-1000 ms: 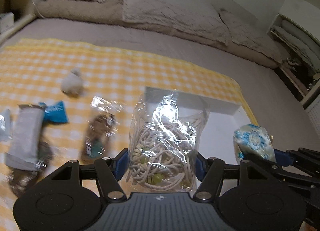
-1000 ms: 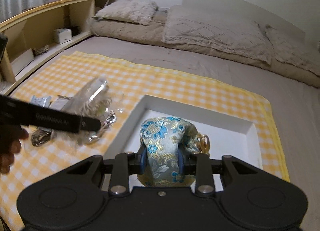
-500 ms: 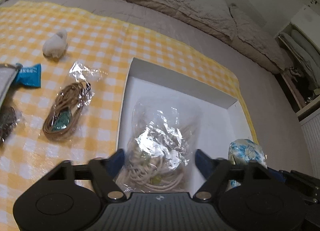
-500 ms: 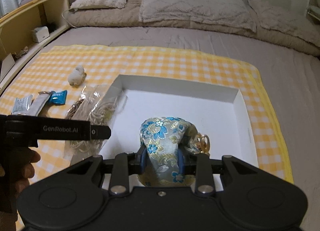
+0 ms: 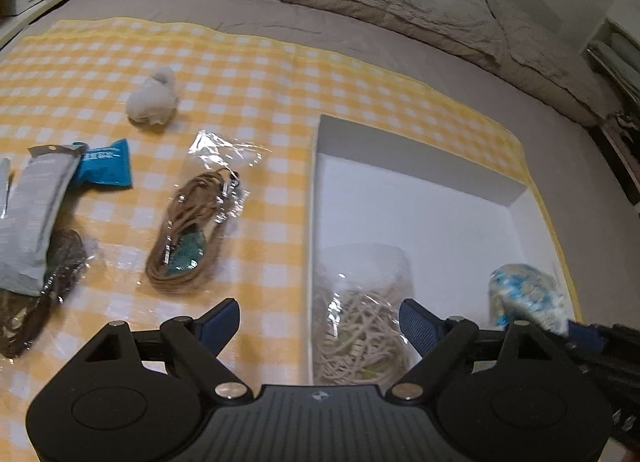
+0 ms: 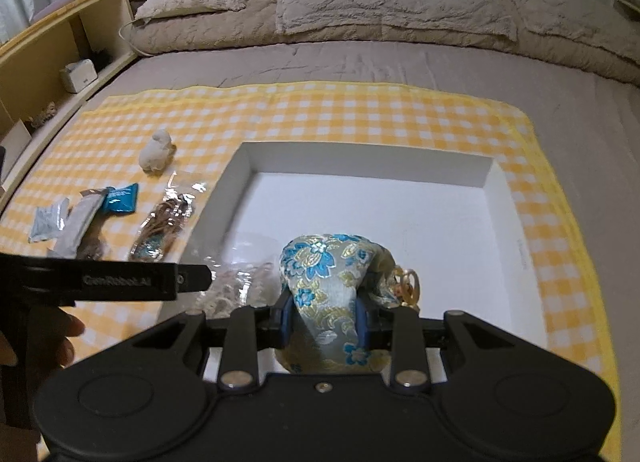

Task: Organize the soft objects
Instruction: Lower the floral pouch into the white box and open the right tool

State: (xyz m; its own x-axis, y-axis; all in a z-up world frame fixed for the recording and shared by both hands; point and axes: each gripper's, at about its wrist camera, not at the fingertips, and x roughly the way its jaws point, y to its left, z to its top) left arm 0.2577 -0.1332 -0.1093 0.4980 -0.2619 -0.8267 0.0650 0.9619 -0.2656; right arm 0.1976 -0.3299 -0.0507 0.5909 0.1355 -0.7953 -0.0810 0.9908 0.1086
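Through my left wrist camera, my left gripper (image 5: pixel 320 322) stands with its blue pads wide apart; they have just been opening, and they press on nothing. The clear bag of pale cord (image 5: pixel 360 326) lies in the near left corner of the white box (image 5: pixel 420 153), against its left wall, partly between the spread pads, its long axis running away from me. Left of the box, on the yellow checked cloth (image 5: pixel 260 73) spread over the bed (image 5: pixel 400 57), a bag of brown cord (image 5: pixel 192 234) lies with its long axis pointing away and a little right. Farther left lie a blue packet (image 5: pixel 106 167), a grey pouch (image 5: pixel 30 217) and a white soft lump (image 5: pixel 154 97). At the right edge shows the floral brocade pouch (image 5: pixel 528 302).

Through my right wrist camera, my right gripper (image 6: pixel 325 320) is clamped on the floral brocade pouch (image 6: pixel 328 274), held over the near part of the white box (image 6: pixel 368 159). The pouch's long axis runs along the fingers, its rounded end pointing away from me, with a gold ring (image 6: pixel 408 282) on its right side. The left gripper's arm (image 6: pixel 104 282) crosses at the left, above the clear bag of pale cord (image 6: pixel 236 278).
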